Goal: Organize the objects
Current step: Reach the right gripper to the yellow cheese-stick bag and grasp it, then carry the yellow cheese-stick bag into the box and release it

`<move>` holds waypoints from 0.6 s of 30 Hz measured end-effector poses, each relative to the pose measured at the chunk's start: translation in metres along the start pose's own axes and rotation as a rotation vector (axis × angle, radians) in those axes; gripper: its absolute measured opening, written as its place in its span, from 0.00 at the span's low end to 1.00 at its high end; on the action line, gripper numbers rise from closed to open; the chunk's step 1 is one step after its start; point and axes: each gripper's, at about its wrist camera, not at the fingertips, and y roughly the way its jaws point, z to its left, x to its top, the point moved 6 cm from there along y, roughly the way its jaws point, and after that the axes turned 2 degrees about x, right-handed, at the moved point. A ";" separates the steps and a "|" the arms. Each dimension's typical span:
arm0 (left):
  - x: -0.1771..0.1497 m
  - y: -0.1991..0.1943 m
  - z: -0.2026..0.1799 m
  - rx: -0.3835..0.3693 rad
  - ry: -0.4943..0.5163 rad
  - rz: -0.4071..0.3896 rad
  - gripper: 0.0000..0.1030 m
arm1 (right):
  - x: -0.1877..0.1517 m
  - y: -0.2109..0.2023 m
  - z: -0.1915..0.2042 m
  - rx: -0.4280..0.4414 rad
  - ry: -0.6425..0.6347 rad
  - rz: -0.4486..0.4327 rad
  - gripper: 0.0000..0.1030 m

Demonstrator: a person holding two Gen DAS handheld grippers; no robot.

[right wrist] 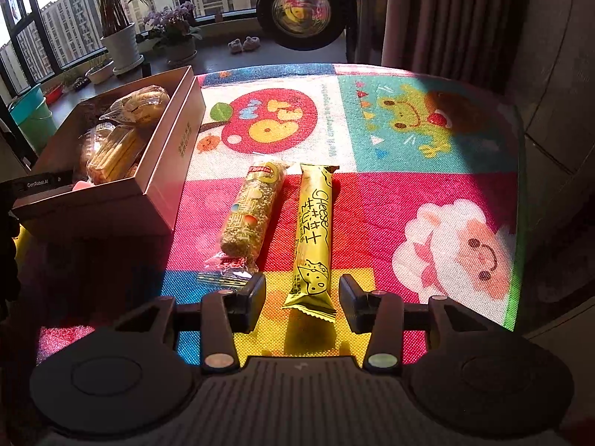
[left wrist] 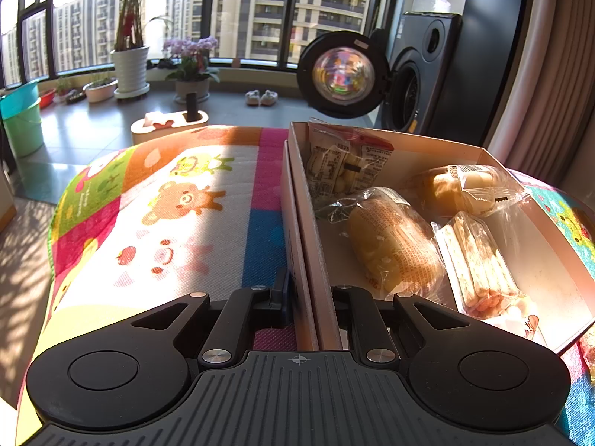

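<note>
Cardboard fills the right half of the left wrist view: an open box (left wrist: 372, 148) holding wrapped breads and a wafer pack (left wrist: 479, 264), its left wall (left wrist: 303, 230) clamped between the closed-in fingers of the left hand-held gripper (left wrist: 308, 297), on a cartoon-print mat (left wrist: 178, 204). In the right wrist view, the right hand-held gripper (right wrist: 302, 297) is wide open and empty, straddling the near end of a yellow cheese stick packet (right wrist: 314, 238) at lower centre; a rice-puff roll (right wrist: 251, 212) lies just left of it, with the box at upper left.

The box (right wrist: 163, 186) sits on the mat (right wrist: 409, 204), snacks inside; two packets (right wrist: 251, 212) lie side by side to its right.
</note>
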 end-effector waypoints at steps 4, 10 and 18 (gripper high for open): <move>0.000 0.000 0.000 0.001 0.001 -0.001 0.14 | 0.013 0.006 0.011 -0.044 -0.063 -0.050 0.51; 0.000 0.000 0.000 0.001 0.001 -0.001 0.14 | 0.024 0.047 -0.003 -0.095 0.022 -0.020 0.51; 0.001 -0.001 0.000 0.002 0.004 -0.002 0.14 | 0.011 0.045 0.009 -0.042 -0.038 0.016 0.26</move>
